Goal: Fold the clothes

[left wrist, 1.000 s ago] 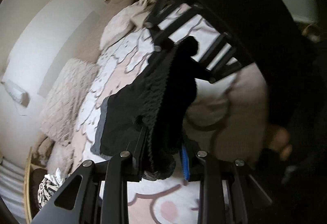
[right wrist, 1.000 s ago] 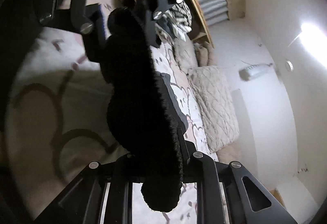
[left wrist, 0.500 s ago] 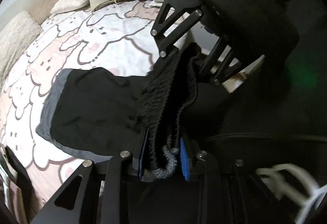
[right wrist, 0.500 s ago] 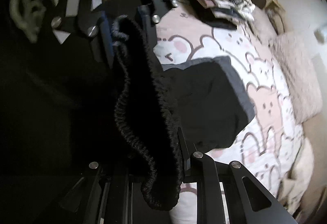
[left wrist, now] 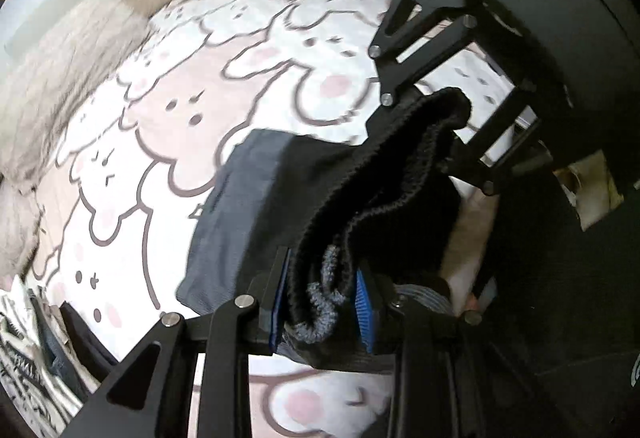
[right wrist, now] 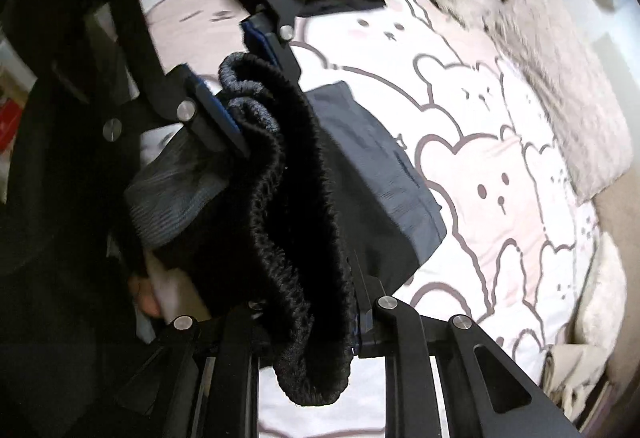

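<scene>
In the left wrist view the left gripper (left wrist: 320, 312) is clamped on the waistband of the black shorts (left wrist: 280, 206), which hang ahead over the bed sheet (left wrist: 192, 86), and in the right wrist view the right gripper (right wrist: 308, 322) pinches the same band (right wrist: 288, 198), so I judge the garment is being laid down, and next lowering it flat is needed.

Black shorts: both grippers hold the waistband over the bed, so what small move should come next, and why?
Probably lower both together and lay the waistband flat. The left gripper and right gripper each pinch the bunched waistband of the black shorts, whose grey-hemmed leg already rests on the bear-print bedspread.
</scene>
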